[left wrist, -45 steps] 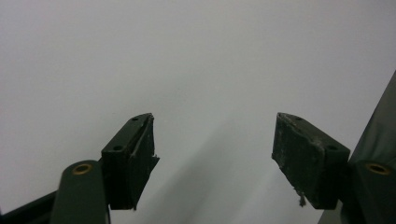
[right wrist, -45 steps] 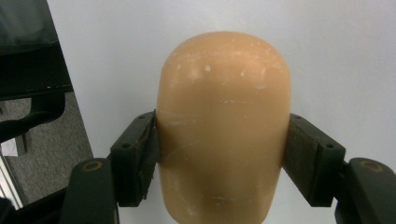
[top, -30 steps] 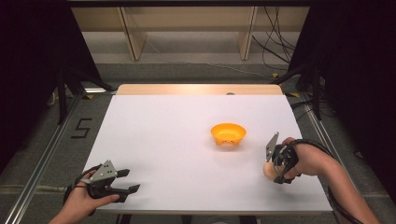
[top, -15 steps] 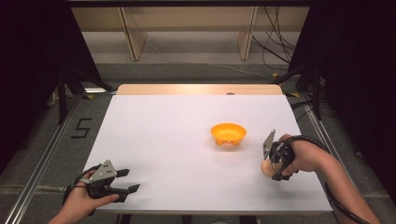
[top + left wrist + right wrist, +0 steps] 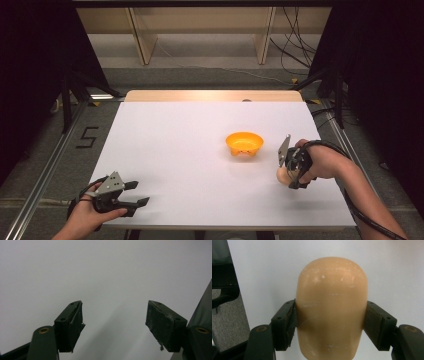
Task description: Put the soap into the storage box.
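While clamping egg (image 5: 331,307), right gripper (image 5: 288,172) tilted

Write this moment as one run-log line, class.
right gripper: shut on tan egg | left gripper: open, idle | orange bowl: apart from egg

Your table (image 5: 200,145) carries a white top that covers nearly all of it; a strip of bare wood (image 5: 210,95) shows along the far edge; a small dark spot sits at that strip's border, right of centre. An orange bowl (image 5: 244,143) stands upright on the white, right of the middle and well away from every edge; the table's right front corner meets grey floor (image 5: 229,315) in the right gripper view.
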`<state>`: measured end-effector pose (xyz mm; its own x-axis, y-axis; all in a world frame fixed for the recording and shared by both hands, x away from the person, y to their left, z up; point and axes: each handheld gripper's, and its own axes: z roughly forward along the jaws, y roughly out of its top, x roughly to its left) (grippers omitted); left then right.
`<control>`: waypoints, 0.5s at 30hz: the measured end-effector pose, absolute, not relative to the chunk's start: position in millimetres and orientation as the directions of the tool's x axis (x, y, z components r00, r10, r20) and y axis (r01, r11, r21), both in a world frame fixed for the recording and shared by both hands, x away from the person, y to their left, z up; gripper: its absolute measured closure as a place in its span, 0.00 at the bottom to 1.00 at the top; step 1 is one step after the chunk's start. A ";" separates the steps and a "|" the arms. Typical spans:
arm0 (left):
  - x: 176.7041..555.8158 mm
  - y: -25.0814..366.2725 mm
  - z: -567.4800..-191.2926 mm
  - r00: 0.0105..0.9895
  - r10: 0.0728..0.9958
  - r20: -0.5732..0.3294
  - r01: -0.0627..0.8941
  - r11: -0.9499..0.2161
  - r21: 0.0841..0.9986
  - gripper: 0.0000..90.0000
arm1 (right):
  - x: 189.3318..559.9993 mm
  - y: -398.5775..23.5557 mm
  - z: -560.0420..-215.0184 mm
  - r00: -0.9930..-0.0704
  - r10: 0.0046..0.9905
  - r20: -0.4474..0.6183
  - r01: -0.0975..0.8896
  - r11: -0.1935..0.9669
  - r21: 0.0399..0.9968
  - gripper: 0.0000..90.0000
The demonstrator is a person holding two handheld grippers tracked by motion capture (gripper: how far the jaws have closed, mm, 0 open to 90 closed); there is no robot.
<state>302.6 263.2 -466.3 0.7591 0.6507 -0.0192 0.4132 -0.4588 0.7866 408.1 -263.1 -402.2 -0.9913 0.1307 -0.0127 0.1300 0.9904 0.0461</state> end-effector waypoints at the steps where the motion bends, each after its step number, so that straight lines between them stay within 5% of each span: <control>1: 302.7 263.3 -466.2 0.759 0.651 -0.019 0.413 -0.458 0.787 0.33 | 409.4 -262.8 -401.9 -0.992 0.121 -0.015 0.121 0.992 0.048 0.37; 15: 301.6 262.8 -466.9 0.744 0.667 -0.027 0.428 -0.445 0.787 0.33 | 417.3 -256.0 -399.1 -0.994 0.111 -0.022 0.110 0.993 0.041 0.37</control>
